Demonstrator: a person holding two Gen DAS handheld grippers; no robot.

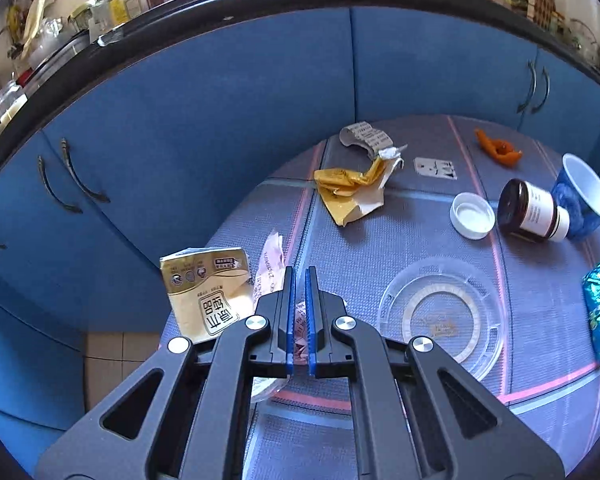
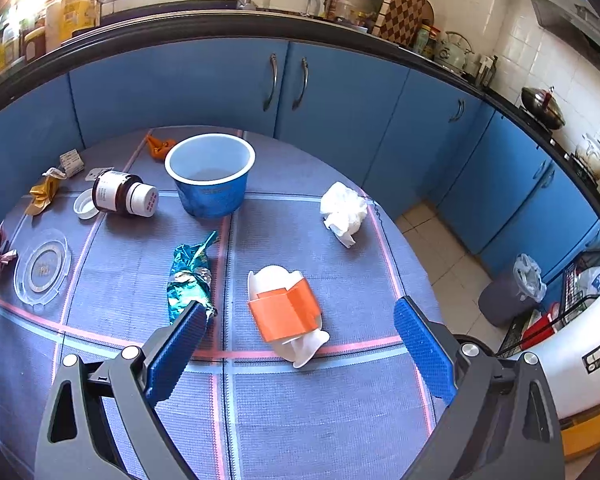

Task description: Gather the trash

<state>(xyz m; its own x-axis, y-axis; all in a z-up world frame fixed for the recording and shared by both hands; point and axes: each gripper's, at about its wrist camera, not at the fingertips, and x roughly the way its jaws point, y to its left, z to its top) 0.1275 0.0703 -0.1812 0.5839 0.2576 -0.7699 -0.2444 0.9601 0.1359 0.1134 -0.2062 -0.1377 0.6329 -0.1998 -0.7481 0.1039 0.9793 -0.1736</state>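
Observation:
My left gripper [image 1: 300,276] is shut on a crumpled pink-and-white plastic wrapper [image 1: 271,258] at the table's left edge; the wrapper also shows in the right wrist view [image 2: 0,260]. A yellow tissue pack [image 1: 206,294] lies just left of it. My right gripper [image 2: 300,316] is wide open above a crushed white cup with an orange sleeve [image 2: 286,312]. A teal foil wrapper [image 2: 190,276] lies by the right gripper's left finger. A crumpled white tissue [image 2: 344,210] lies further back right.
On the blue-grey table mat [image 2: 300,392] lie a brown jar on its side [image 2: 122,194], a white cap [image 1: 472,215], a blue paper bowl [image 2: 210,178], a clear plastic lid [image 1: 442,314], yellow crumpled packaging [image 1: 348,188] and orange peel [image 1: 498,148]. A lined bin [image 2: 512,292] stands on the floor at right.

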